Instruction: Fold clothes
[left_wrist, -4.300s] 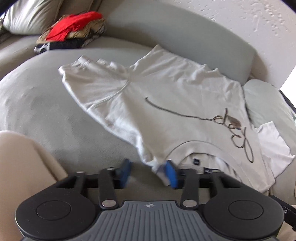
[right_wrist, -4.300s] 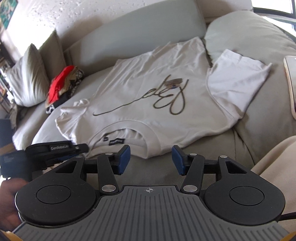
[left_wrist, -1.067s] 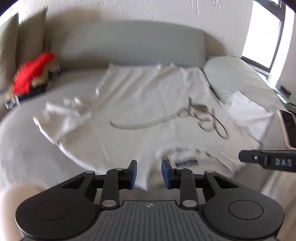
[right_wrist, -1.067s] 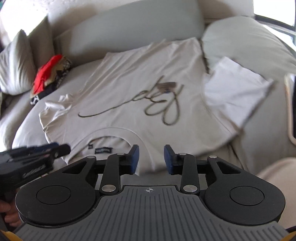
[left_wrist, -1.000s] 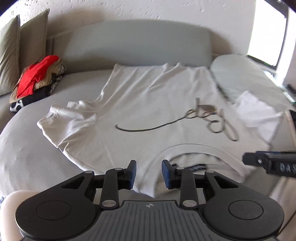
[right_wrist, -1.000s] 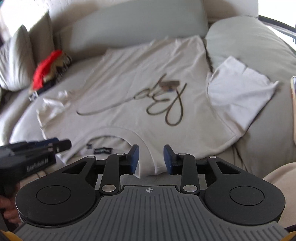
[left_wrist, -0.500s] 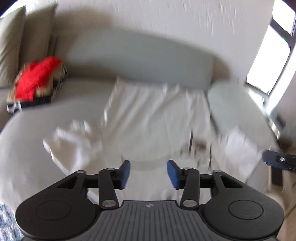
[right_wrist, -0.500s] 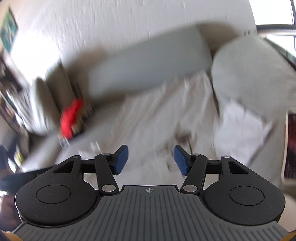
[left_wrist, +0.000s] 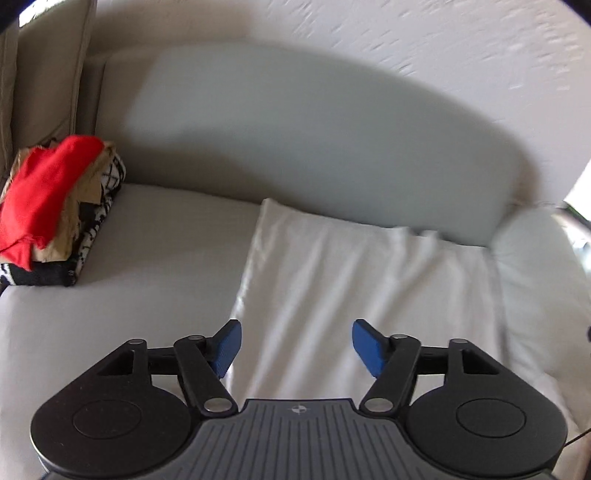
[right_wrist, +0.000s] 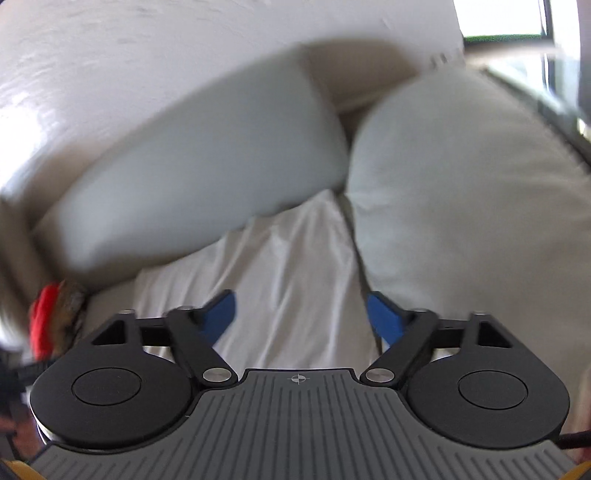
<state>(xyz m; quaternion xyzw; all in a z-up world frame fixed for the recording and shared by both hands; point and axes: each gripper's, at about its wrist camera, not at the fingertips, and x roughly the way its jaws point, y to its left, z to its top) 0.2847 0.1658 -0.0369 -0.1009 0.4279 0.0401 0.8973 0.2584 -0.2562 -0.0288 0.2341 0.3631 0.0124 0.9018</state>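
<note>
Left tongs (left_wrist: 295, 347) spread wide, with nothing between the blue pads (left_wrist: 225, 349). Right tongs (right_wrist: 301, 314) spread wide too, and just as bare. Straight ahead of both, and a bit below: the white shirt (left_wrist: 351, 273), flat on the grey couch seat (left_wrist: 129, 288), with soft wrinkles running away from the tongs. Far edge of the shirt pushed up against the back cushion (left_wrist: 295, 140). Long way of the shirt: from the tongs out to that cushion, not side to side. Left edge of the shirt in line with the left pad of the left tongs, with bare couch seat beyond it. Right edge tucked along the big side cushion (right_wrist: 461, 203), close by the right pad of the right tongs. So, as a guess, left tongs nearer for the left side of the shirt and right tongs nearer for the right side. Near part of the shirt hidden under the black bodies of the tongs, so cannot tell if that part lies flat or is turned over. Could fit a shirt laid out for folding, or one with a fold already in it. Well off to the left, against the back of the couch, a small pile of clothes (left_wrist: 51, 210) with something red on top. Right view quite blurry, so no more to tell there.
</note>
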